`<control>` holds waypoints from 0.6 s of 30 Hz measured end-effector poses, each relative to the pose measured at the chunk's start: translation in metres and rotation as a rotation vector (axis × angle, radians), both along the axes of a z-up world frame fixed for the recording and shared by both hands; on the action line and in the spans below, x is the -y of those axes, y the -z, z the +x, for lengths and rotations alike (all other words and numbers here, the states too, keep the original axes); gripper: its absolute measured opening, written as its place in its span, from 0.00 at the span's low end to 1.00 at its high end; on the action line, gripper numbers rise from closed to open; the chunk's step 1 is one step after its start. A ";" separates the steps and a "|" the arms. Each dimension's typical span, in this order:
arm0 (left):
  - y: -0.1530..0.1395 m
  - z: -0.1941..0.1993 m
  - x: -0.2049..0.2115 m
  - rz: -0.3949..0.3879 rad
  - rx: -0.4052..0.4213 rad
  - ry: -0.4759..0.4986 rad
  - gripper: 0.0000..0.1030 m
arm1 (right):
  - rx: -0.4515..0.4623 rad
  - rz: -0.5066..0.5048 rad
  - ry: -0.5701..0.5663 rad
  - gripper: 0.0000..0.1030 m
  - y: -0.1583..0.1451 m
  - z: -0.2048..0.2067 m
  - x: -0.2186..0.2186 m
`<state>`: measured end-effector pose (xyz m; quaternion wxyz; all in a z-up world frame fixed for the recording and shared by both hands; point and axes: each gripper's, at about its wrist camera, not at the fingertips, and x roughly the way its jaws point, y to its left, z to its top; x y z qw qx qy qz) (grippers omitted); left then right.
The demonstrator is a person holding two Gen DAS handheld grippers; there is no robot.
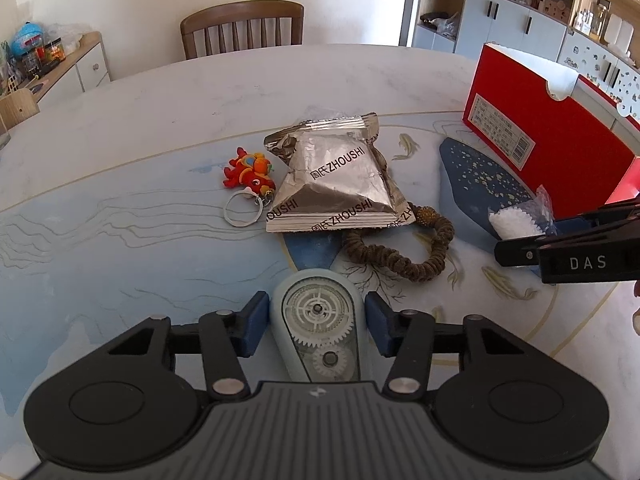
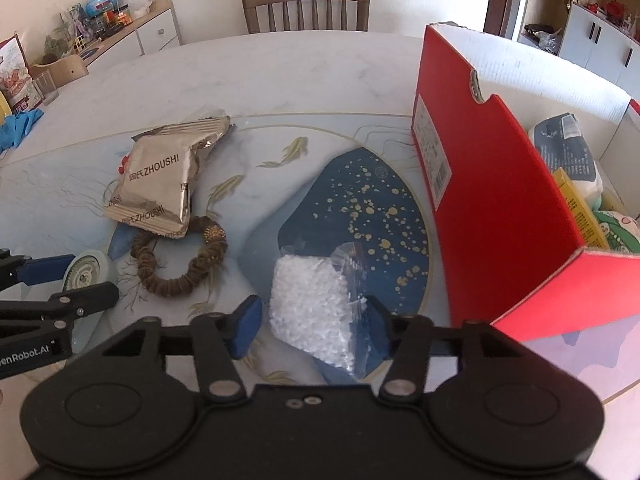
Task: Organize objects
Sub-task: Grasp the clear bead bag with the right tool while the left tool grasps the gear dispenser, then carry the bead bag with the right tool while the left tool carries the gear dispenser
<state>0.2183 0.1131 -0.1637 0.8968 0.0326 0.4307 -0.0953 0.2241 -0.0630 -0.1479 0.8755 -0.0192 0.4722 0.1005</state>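
Note:
My left gripper (image 1: pixel 316 322) has its blue pads on both sides of a pale blue correction-tape dispenser (image 1: pixel 318 320) lying on the table; a small gap shows on each side, so it is open around it. My right gripper (image 2: pixel 314 320) is open around a clear bag of white beads (image 2: pixel 314 304), with its pads standing apart from the bag. A silver ZHOUSHI snack packet (image 1: pixel 336 176), a brown bead bracelet (image 1: pixel 404 252) and a red dragon keychain (image 1: pixel 250 174) lie beyond. The red box (image 2: pixel 496 184) stands open at the right.
The box holds a wrapped pack (image 2: pixel 568 152) and a yellow item (image 2: pixel 580 208). A wooden chair (image 2: pixel 306 6) stands at the table's far edge. A sideboard (image 2: pixel 132 28) with clutter is at the left. A glass (image 2: pixel 46 86) stands near the table's left edge.

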 end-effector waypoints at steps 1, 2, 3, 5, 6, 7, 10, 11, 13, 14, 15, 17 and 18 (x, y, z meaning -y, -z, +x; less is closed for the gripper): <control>0.000 0.000 0.000 0.000 -0.002 0.000 0.50 | 0.001 0.000 -0.003 0.41 0.000 0.000 0.000; 0.000 0.000 -0.001 -0.001 -0.003 -0.001 0.50 | 0.001 0.002 -0.008 0.40 -0.001 -0.001 0.001; -0.001 0.000 0.000 0.000 -0.006 -0.002 0.50 | -0.001 0.005 -0.011 0.38 -0.002 -0.001 0.001; -0.001 0.001 0.001 0.007 -0.011 -0.004 0.50 | 0.003 0.011 -0.013 0.34 -0.004 -0.003 0.002; -0.001 0.001 0.001 0.010 -0.012 -0.004 0.50 | 0.007 0.013 -0.015 0.31 -0.005 -0.003 0.002; -0.002 0.001 0.002 0.012 -0.014 -0.003 0.50 | 0.008 0.019 -0.021 0.29 -0.006 -0.004 0.002; -0.004 0.001 0.006 0.015 -0.014 0.003 0.50 | 0.010 0.029 -0.043 0.27 -0.011 -0.008 0.001; -0.005 0.000 0.007 0.017 -0.013 0.005 0.50 | 0.011 0.030 -0.053 0.27 -0.013 -0.010 0.001; -0.008 0.000 0.009 0.014 -0.010 0.009 0.50 | 0.015 0.035 -0.070 0.26 -0.018 -0.015 0.002; -0.010 -0.001 0.011 0.012 -0.010 0.012 0.50 | 0.015 0.038 -0.075 0.26 -0.020 -0.018 0.003; -0.012 -0.001 0.012 0.010 -0.010 0.014 0.50 | 0.014 0.044 -0.079 0.26 -0.023 -0.020 0.004; -0.017 -0.001 0.015 0.003 -0.011 0.016 0.50 | 0.012 0.054 -0.081 0.26 -0.028 -0.023 0.008; -0.021 -0.001 0.017 -0.005 -0.013 0.020 0.50 | 0.011 0.060 -0.082 0.26 -0.031 -0.025 0.010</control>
